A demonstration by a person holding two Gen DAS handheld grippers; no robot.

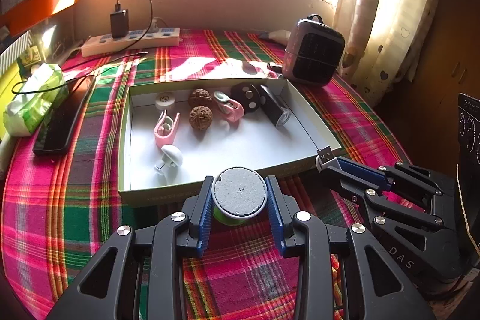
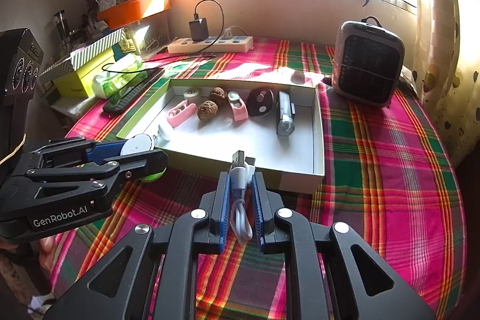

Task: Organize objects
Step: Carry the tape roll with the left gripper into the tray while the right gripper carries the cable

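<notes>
Left fingers [image 1: 239, 195] clamp green-sided spool [image 1: 239, 192]; right fingers [image 2: 241, 191] pinch USB cable [image 2: 241, 185].

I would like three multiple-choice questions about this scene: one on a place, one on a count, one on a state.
1. Where is the heater?
A. inside the tray
B. on the cloth beyond the tray's far right corner
C. on the power strip

2. How many walnuts lie in the tray?
A. one
B. two
C. four

3. What does the right gripper hold?
A. nothing
B. a walnut
C. a white USB cable

Answers: 1 B, it stands outside the tray. 2 B, two brown walnuts lie side by side. 3 C, the pads clamp the cable.
</notes>
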